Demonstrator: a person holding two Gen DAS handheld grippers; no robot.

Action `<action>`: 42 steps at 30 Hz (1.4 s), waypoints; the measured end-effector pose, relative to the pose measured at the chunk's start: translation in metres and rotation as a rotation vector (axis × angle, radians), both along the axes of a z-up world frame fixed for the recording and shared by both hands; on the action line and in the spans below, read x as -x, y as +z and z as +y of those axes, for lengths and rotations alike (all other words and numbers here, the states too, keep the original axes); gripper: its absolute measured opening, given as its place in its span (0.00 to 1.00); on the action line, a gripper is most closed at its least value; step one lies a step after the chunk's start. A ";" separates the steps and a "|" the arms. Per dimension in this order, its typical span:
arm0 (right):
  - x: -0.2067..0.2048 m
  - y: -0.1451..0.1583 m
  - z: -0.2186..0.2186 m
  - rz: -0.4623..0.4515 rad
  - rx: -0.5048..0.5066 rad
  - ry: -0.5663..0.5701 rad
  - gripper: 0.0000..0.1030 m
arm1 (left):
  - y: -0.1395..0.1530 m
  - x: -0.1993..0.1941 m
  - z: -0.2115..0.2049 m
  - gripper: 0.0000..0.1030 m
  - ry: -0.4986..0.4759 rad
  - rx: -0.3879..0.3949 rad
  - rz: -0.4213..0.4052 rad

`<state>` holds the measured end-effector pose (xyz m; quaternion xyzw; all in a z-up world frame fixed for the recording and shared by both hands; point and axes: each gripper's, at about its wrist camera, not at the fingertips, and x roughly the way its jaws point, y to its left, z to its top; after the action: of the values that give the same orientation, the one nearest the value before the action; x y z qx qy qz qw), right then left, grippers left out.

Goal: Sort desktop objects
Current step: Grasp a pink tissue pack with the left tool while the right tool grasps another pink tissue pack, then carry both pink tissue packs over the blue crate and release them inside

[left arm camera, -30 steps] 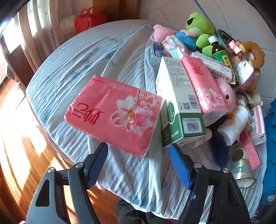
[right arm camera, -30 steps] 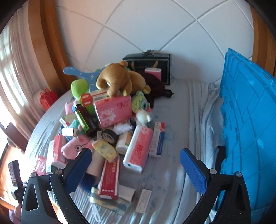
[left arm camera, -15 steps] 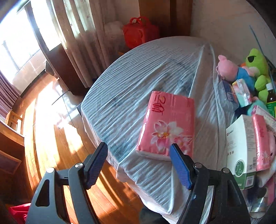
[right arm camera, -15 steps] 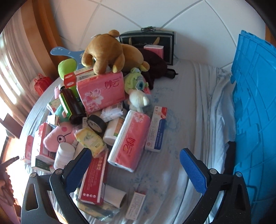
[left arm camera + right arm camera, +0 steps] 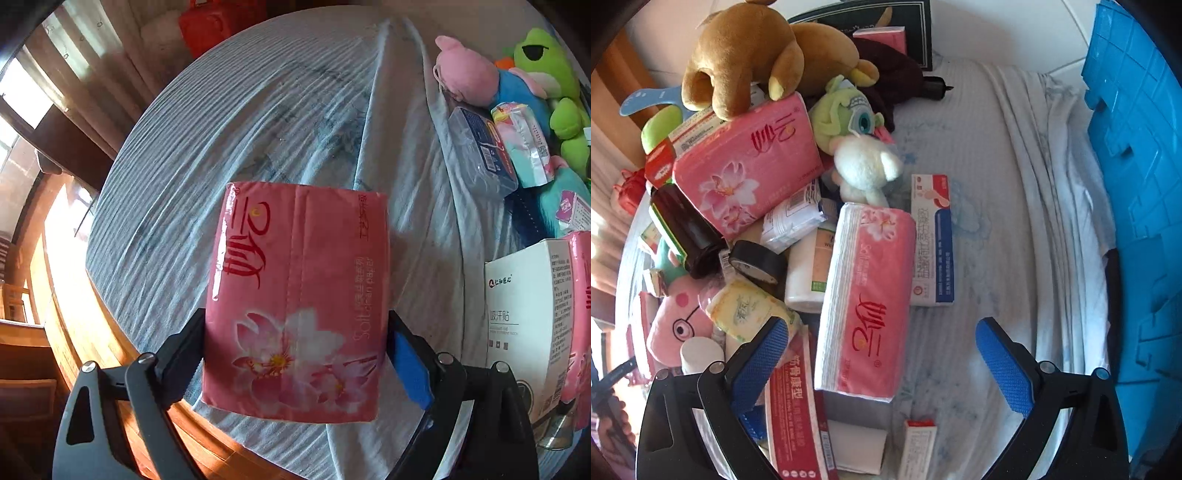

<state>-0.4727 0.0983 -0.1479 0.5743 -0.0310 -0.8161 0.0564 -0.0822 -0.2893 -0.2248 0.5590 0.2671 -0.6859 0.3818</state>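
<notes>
A pink tissue pack (image 5: pixel 295 295) with a flower print lies on the striped cloth near the table's rim. My left gripper (image 5: pixel 295 350) points down over it with a finger on either side. Its jaws are opening, and the blue right pad (image 5: pixel 410 365) stands just off the pack's edge. The left finger is mostly hidden behind the pack. My right gripper (image 5: pixel 882 332) is open above the heap, with a second pink tissue pack (image 5: pixel 868 295) lying lengthwise just ahead of its fingers, not touched.
The heap holds a third pink pack (image 5: pixel 746 173), a brown plush bear (image 5: pixel 746 55), a green one-eyed plush (image 5: pixel 846 114), a dark bottle (image 5: pixel 683 229), black tape (image 5: pixel 757 262) and boxes. A blue crate (image 5: pixel 1137 184) stands at the right. The wooden floor (image 5: pixel 66 288) lies past the table's left rim.
My left gripper has closed in on the pink pack, which now sits between wider jaws. My right gripper has sunk toward the heap, so the objects look larger.
</notes>
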 end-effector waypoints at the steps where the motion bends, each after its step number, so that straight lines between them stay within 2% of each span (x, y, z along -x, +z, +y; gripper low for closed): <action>1: 0.001 -0.003 -0.003 -0.011 -0.012 0.003 1.00 | 0.000 0.001 0.001 0.88 -0.012 0.008 -0.004; 2: 0.001 -0.007 -0.007 -0.027 -0.020 0.009 0.96 | 0.001 0.001 0.003 0.88 -0.022 0.016 0.003; 3: 0.001 -0.011 -0.010 -0.038 -0.028 0.014 0.85 | 0.004 -0.001 0.003 0.85 -0.030 0.015 0.016; 4: 0.001 -0.014 -0.013 -0.047 -0.039 0.017 0.67 | 0.006 -0.002 0.004 0.84 -0.033 0.012 0.031; 6: 0.000 -0.021 -0.018 -0.065 -0.059 0.023 0.46 | 0.014 -0.006 0.005 0.82 -0.042 0.016 0.061; 9: -0.004 -0.017 -0.020 -0.043 -0.067 0.017 0.45 | 0.032 -0.008 0.010 0.81 -0.063 0.057 0.094; 13: -0.013 0.003 -0.017 0.015 -0.063 0.007 0.44 | 0.068 -0.002 0.018 0.81 -0.111 0.123 0.163; 17: -0.027 0.033 -0.012 0.090 -0.055 -0.011 0.44 | 0.105 0.011 0.027 0.81 -0.182 0.173 0.253; 20: -0.033 0.061 -0.009 0.152 -0.056 -0.025 0.44 | 0.135 0.027 0.049 0.81 -0.262 0.224 0.312; 24: -0.046 0.104 0.002 0.239 -0.059 -0.047 0.44 | 0.173 0.050 0.081 0.81 -0.372 0.247 0.409; 34: -0.094 0.220 0.069 0.490 -0.075 -0.117 0.44 | 0.250 0.129 0.208 0.81 -0.629 0.258 0.597; 42: -0.115 0.301 0.169 0.658 -0.100 -0.149 0.44 | 0.313 0.203 0.346 0.81 -0.793 0.250 0.727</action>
<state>-0.3581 0.2670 0.1529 0.2784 -0.0131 -0.9601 -0.0245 -0.2855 0.0566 0.0880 0.2942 0.0672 -0.9525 0.0409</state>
